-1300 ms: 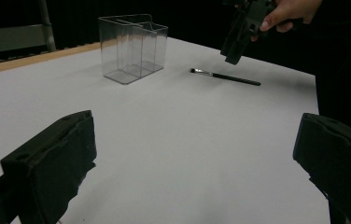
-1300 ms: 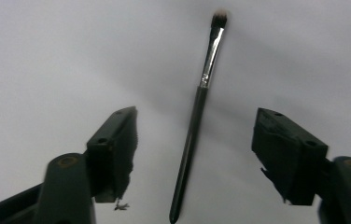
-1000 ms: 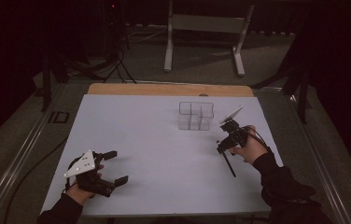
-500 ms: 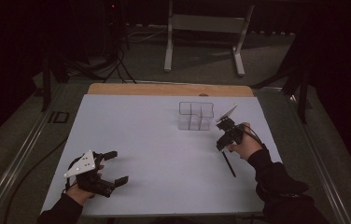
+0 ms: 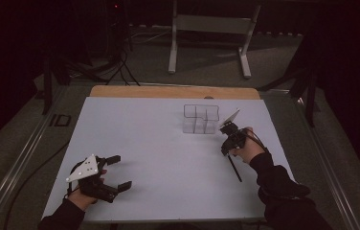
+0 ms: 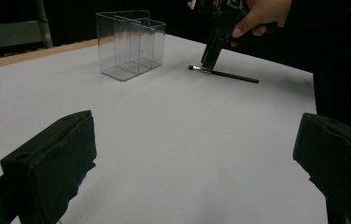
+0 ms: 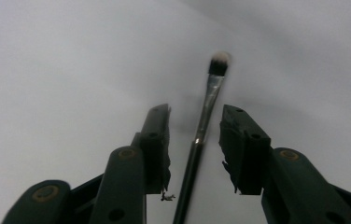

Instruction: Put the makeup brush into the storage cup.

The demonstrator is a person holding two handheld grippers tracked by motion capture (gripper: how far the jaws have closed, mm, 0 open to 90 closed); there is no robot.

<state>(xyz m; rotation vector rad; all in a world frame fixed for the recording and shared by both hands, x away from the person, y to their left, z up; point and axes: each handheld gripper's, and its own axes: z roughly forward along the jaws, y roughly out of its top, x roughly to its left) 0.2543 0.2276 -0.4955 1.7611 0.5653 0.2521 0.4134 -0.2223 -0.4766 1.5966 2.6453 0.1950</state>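
- Since a second ago, right gripper point(image 7: 194, 140) has dropped over the brush point(image 7: 206, 109), jaws apart astride its ferrule.
- Left gripper point(image 5: 113, 172) rests agape on the tabletop point(image 5: 159, 143).
- Next, probably: close and lift toward the clear organizer point(image 5: 200, 119).

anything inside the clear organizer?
The clear organizer looks empty: the table shows through its compartments. The brush lies outside on the table, between the right gripper jaws.

A grey metal stand point(image 5: 210, 33) and dark cables point(image 5: 116, 67) sit on the floor beyond the table.
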